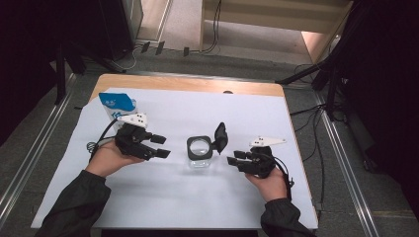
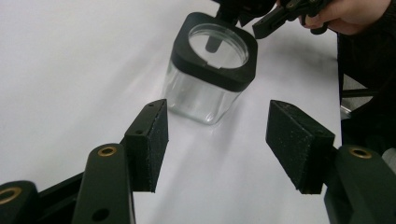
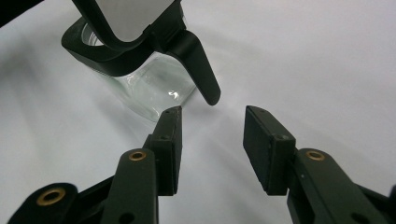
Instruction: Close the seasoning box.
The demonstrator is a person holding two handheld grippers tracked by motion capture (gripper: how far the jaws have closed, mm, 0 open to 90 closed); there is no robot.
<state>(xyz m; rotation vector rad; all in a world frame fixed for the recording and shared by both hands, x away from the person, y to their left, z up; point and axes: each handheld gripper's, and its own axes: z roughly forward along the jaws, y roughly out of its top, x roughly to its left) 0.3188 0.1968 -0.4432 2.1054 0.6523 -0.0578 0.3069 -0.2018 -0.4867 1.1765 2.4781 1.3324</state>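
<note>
Clear square jar [image 1: 199, 153] with black collar stands mid-table, its flip lid [image 1: 220, 137] raised on the right side. Left tongs [image 1: 157, 146] apart, empty, left of jar. Right tongs [image 1: 233, 158] apart, empty, just right of jar. Blue-white pouch [image 1: 115, 105] near table's far left corner.

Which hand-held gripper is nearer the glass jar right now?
Right hand-held gripper, just off the glass jar on its flipped-up lid side. Left hand-held gripper is slightly farther, on the opposite side. Both empty.

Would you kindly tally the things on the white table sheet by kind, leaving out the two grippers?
Clear square glass jar with black collar and flipped-open lid: 1
Blue and white pouch: 1
Total: 2
</note>
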